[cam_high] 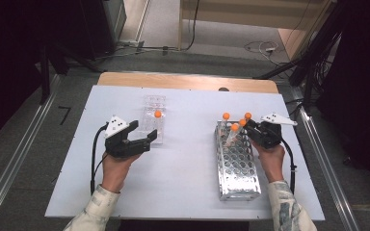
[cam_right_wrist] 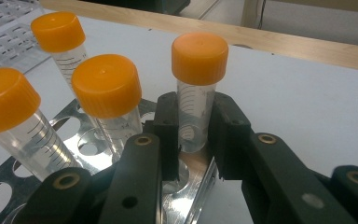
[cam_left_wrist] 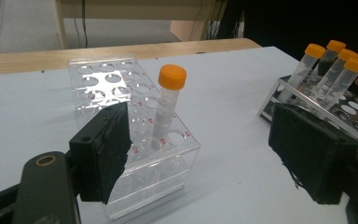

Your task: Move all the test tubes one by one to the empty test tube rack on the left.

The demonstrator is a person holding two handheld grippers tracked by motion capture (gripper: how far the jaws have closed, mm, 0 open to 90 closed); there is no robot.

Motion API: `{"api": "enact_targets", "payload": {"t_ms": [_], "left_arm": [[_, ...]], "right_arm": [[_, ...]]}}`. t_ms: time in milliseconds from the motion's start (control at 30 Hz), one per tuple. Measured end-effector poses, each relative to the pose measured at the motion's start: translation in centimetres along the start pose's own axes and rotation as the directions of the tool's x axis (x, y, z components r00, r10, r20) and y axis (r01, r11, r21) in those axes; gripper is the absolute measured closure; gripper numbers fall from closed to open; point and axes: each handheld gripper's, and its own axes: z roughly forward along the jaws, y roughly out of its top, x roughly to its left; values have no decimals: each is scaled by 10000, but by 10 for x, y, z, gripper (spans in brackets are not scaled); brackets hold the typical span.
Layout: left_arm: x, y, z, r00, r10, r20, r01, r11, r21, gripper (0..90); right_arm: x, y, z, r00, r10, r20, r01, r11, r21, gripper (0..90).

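A metal rack (cam_high: pixel 238 168) lies at the right of the white table and holds several orange-capped tubes. My right gripper (cam_high: pixel 248 126) (cam_right_wrist: pixel 196 114) is shut on the upright tube (cam_high: pixel 248 115) (cam_right_wrist: pixel 199 56) at the rack's far right corner, its pads pressing the clear body below the cap. Three other tubes (cam_right_wrist: pixel 106 84) lean beside it. A clear plastic rack (cam_high: pixel 153 103) (cam_left_wrist: pixel 98 74) holds one orange-capped tube (cam_high: pixel 157 114) (cam_left_wrist: pixel 171 77). My left gripper (cam_high: pixel 144 131) (cam_left_wrist: pixel 200 121) stands open just short of the clear rack's near end, one pad (cam_left_wrist: pixel 107 149) against the rack's corner.
The table's wooden far edge (cam_high: pixel 188 81) runs behind both racks. Bare white tabletop (cam_high: pixel 188 144) lies between the racks. Cables trail on the floor (cam_high: pixel 262 47) beyond the table, and metal rails (cam_high: pixel 9 168) run along both sides.
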Motion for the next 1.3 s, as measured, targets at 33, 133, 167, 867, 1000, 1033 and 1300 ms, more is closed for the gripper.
{"api": "enact_targets", "payload": {"t_ms": [33,133,167,867,1000,1033,1300], "left_arm": [[0,0,0,10000,12,-2,-12,10000,12,205],[0,0,0,10000,6,13,-6,10000,8,206],[0,0,0,10000,6,24,-6,10000,3,207],[-1,0,0,10000,0,58,0,10000,-16,208],[-1,0,0,10000,5,83,-5,10000,-5,208],[-2,0,0,10000,17,88,-17,10000,-3,208],[-1,0,-1,9999,10,109,-9,10000,-47,208]], "right_arm": [[0,0,0,10000,-6,-12,6,10000,-26,718],[-1,2,-3,10000,40,-31,-41,9999,-135,720],[-1,3,-4,10000,20,-40,-21,9998,-206,720],[-4,27,-44,9993,161,-329,-207,9893,-1443,723],[-5,31,-59,9993,202,-317,-257,9827,-1832,722],[-5,32,-62,9994,204,-292,-255,9822,-1862,723],[0,32,-82,9992,40,-394,-110,9838,-1792,723]]}}
